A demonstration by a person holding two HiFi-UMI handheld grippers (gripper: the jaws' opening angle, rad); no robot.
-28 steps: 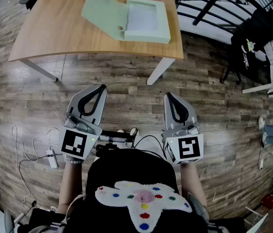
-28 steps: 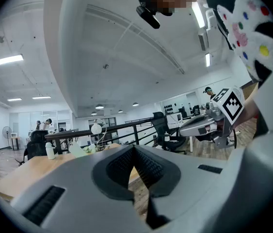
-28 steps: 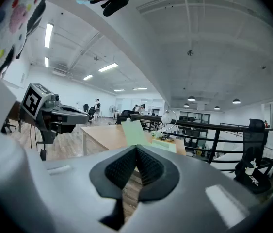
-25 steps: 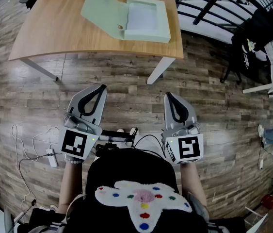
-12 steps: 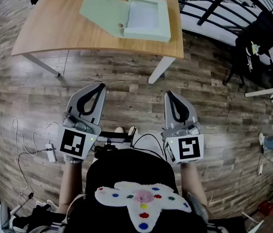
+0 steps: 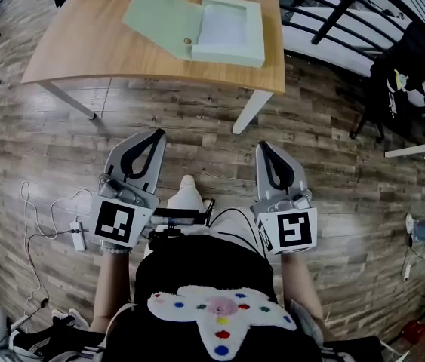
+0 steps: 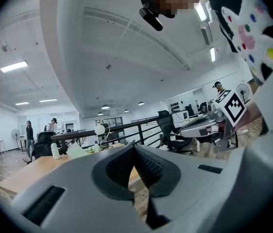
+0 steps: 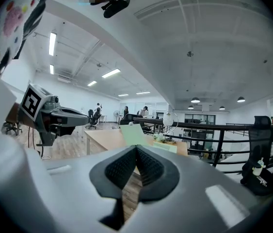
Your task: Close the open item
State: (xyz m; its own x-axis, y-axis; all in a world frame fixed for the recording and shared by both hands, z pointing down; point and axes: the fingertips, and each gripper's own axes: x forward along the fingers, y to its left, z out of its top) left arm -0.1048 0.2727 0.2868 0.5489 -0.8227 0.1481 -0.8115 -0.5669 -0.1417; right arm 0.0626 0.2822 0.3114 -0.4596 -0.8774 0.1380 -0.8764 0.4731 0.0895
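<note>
Box file (image 6: 227, 30), pale green, sits open on the wood surface (image 6: 84, 47), well ahead of both sets of jaws & touched by neither. Its tray lies approx. straight ahead of the right gripper (image 6: 261, 146). The lid (image 6: 161, 13) is thrown back at a slant on the side nearer the left gripper (image 6: 158, 133), ahead of that one's tips.

Left gripper: jaws together, pads meeting at the tip, nothing btwn them. Right gripper: same, jaws shut tight & empty.

Both grippers are held low over the plank floor (image 6: 197, 127), side by side but well apart, tips pointing toward the surface. Each marker cube (image 6: 115, 222) sits at the rear, close to the person's body.

A pale shoe toe (image 6: 188, 193) shows btwn the 2 grippers, behind the jaw tips. A power strip (image 6: 78, 240) w/ cable lies on the floor, outboard of the left jaws & about level w/ that gripper's cube.

In the right gripper view the lid stands just above the closed tips, w/ a black railing (image 8: 214, 130) beyond the surface. A table leg (image 6: 251, 110) stands btwn the right jaws & the tray.
</note>
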